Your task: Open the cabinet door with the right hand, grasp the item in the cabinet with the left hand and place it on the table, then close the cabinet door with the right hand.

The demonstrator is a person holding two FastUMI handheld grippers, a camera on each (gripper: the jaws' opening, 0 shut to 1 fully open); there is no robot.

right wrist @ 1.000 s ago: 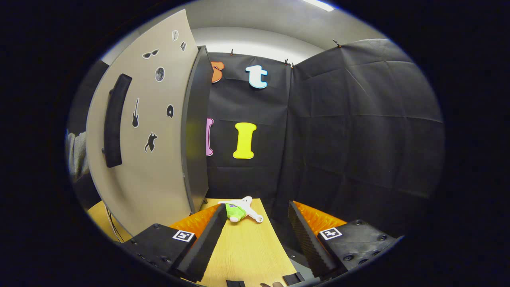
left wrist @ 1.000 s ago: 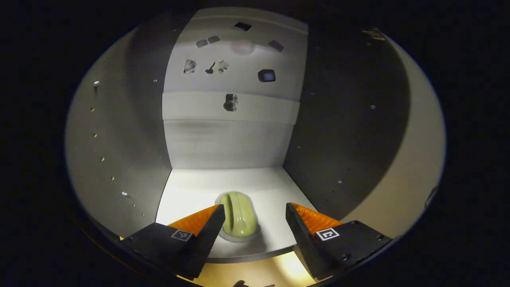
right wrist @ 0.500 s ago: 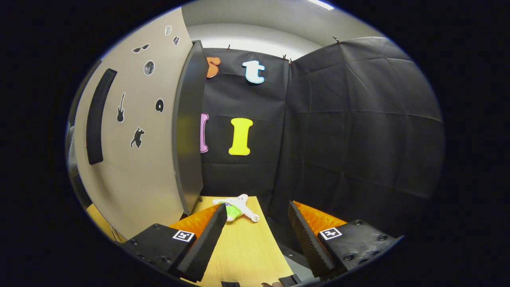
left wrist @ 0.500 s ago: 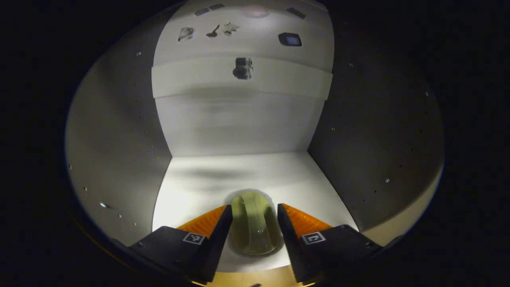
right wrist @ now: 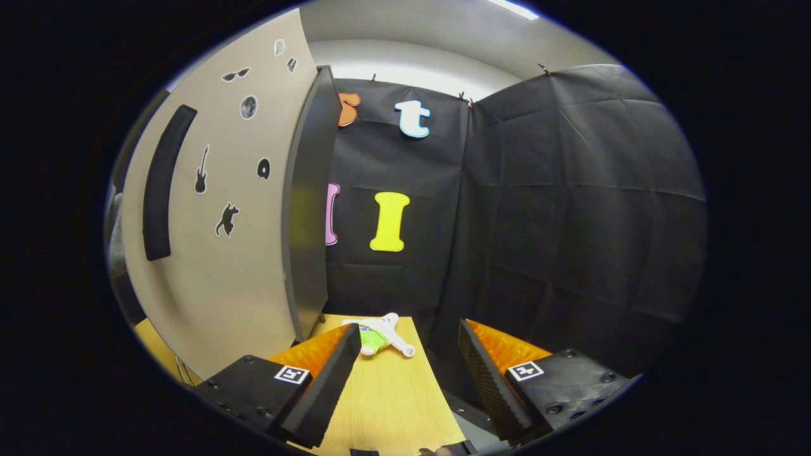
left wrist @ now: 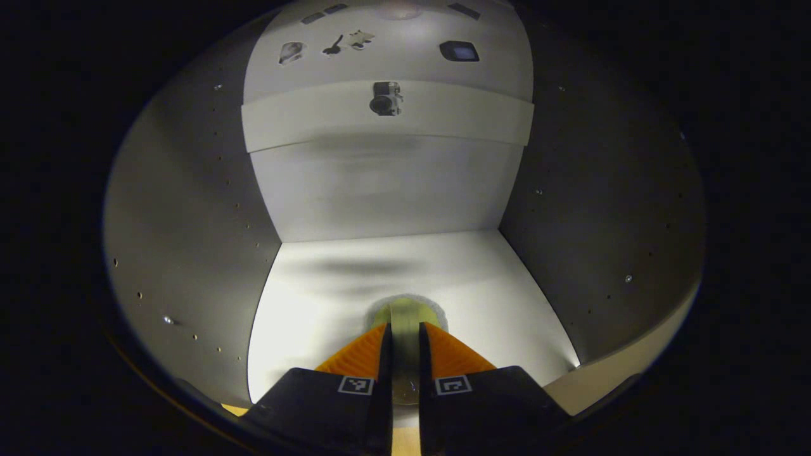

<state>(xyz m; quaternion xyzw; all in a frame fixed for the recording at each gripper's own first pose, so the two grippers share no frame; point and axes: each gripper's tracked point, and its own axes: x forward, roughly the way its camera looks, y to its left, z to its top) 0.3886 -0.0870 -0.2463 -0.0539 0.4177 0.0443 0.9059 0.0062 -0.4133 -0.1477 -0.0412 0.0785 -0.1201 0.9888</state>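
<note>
In the left gripper view, the left gripper is deep inside the cabinet, and its two fingers are pinched close together on a small pale green thing. The green thing sits between them on the cabinet's white floor, near the front edge, and part of it pokes out past the fingertips. It looks round and a bit see-through at the rim, but I cannot tell what it is. Past it, the floor runs back to the pale back wall, with grey side walls on both sides. Higher up there is a white shelf edge with a little dark sticker on it. In the right gripper view, the right gripper hangs over the wooden table with its fingers spread wide apart and nothing between them. A bit farther along the table lies a small white and green toy. Beside it stands the open cabinet door, with a long black handle and some small black stickers. Behind all that hangs the black cloth wall.
</note>
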